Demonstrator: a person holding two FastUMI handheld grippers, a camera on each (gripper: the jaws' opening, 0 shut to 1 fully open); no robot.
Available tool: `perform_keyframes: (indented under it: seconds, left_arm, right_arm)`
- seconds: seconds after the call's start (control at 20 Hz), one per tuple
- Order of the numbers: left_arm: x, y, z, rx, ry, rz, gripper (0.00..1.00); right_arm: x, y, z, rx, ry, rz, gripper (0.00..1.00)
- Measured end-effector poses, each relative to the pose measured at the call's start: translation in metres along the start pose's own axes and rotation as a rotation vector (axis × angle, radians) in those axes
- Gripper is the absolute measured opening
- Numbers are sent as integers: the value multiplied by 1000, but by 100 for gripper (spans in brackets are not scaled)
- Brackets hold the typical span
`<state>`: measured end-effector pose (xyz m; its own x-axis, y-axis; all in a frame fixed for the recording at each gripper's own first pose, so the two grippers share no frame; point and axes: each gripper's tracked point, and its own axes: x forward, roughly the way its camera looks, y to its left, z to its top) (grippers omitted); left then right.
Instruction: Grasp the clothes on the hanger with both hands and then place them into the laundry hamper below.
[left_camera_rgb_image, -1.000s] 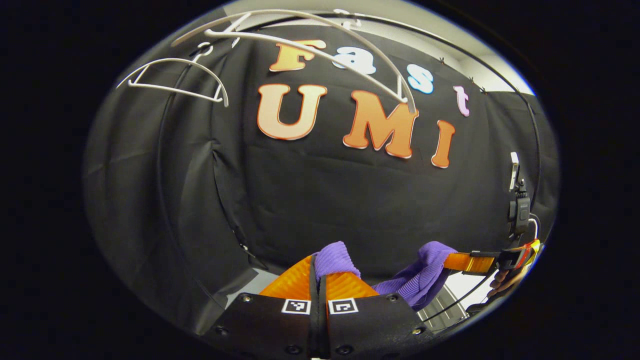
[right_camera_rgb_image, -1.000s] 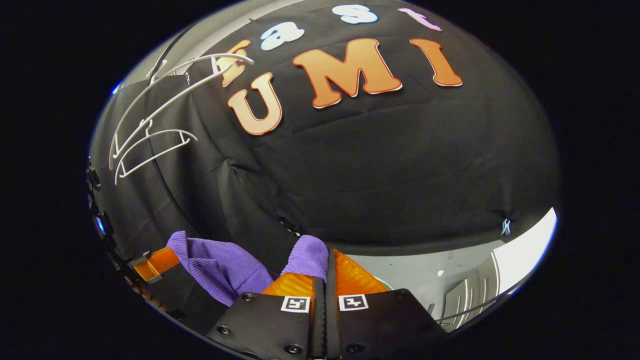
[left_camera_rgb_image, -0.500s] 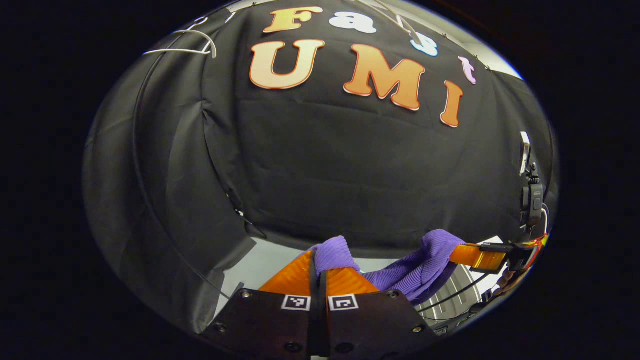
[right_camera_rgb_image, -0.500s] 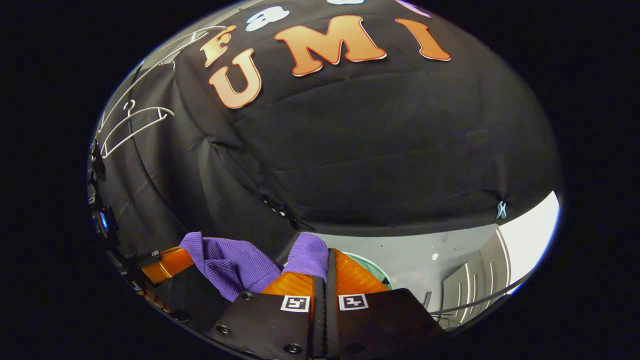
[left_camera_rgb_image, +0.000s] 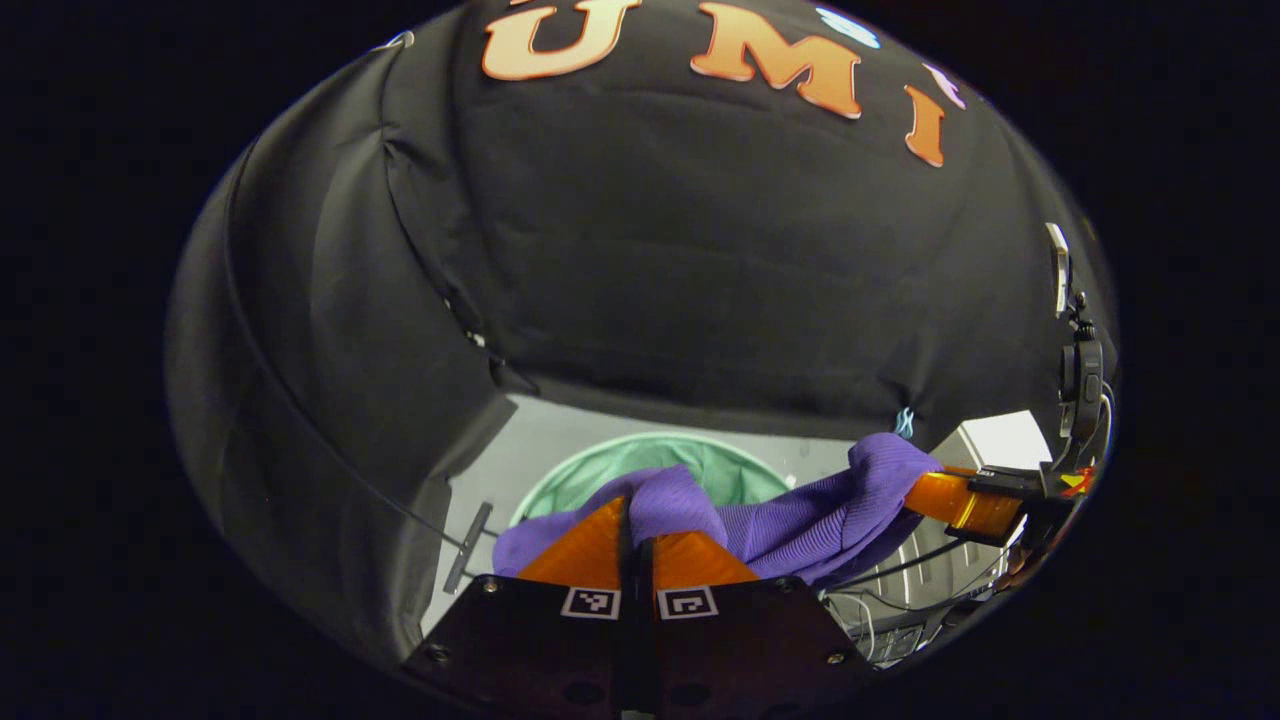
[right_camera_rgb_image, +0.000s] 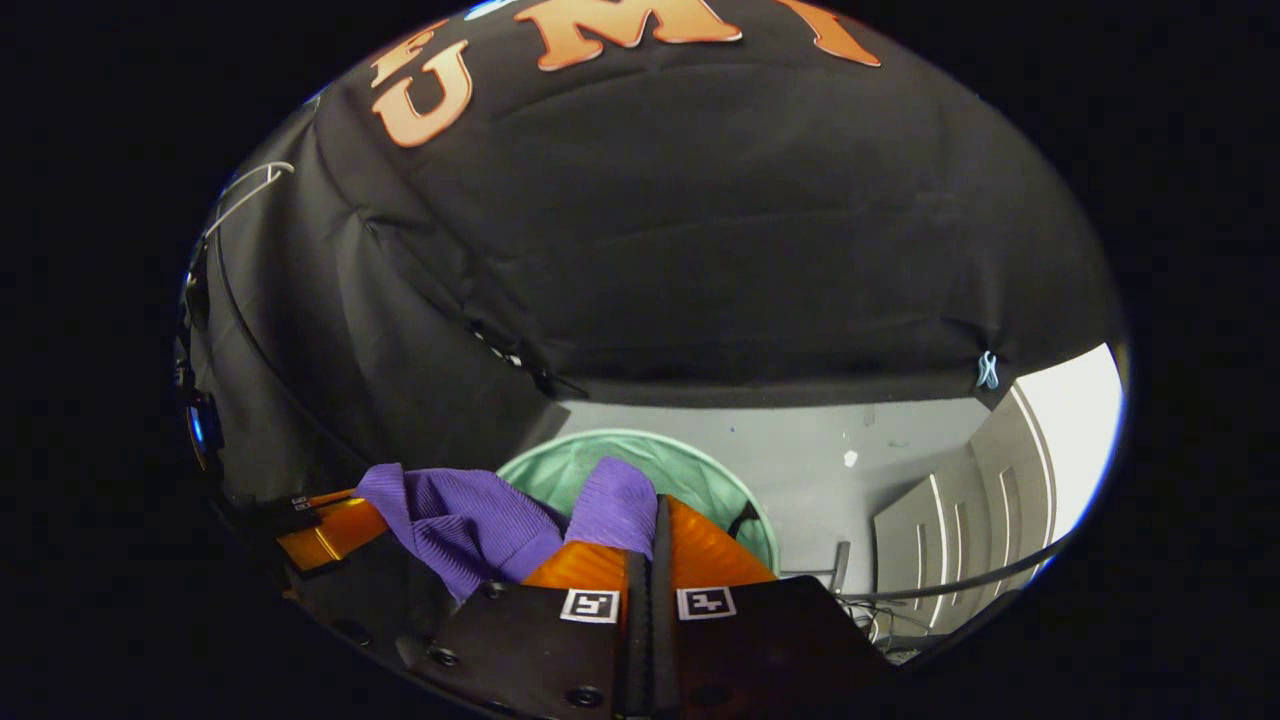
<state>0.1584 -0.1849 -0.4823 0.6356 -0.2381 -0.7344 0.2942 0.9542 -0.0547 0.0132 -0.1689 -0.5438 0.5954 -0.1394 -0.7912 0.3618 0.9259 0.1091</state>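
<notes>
Left gripper (left_camera_rgb_image: 637, 520) was pinched on the purple ribbed garment (left_camera_rgb_image: 800, 520); right gripper (right_camera_rgb_image: 652, 520) was likewise clamped on its other end. The garment hung stretched between them, above the green mesh laundry hamper (right_camera_rgb_image: 700, 470) on the grey floor (right_camera_rgb_image: 850, 490). White hanger (right_camera_rgb_image: 245, 190) at upper left.

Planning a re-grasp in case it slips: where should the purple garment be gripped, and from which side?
Grip the purple garment at its two bunched upper edges, one tool at each end, coming from above. It sags between the left tool and right tool over the hamper, so end holds keep it spread.
</notes>
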Motion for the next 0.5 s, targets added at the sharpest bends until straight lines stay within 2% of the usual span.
perform_keyframes:
  seconds: [0.25, 0.3, 0.4, 0.45, 0.5]
  left_arm:
    - [42, -6, -67, -72, 177, -20, 6]
    - [45, -8, -73, -92, 195, -28, 10]
    - [43, -5, -76, -109, 205, -27, 18]
    - [42, -4, -71, -102, 197, -25, 26]
    - [38, 0, -66, -89, 187, -20, 31]
  right_arm:
    - [35, -16, -53, 2, 133, -40, 10]
    - [39, -17, -58, -1, 143, -45, 13]
    - [42, -16, -66, -3, 162, -43, 13]
    - [45, -15, -68, -1, 172, -41, 13]
    - [45, -11, -72, 6, 175, -26, 7]
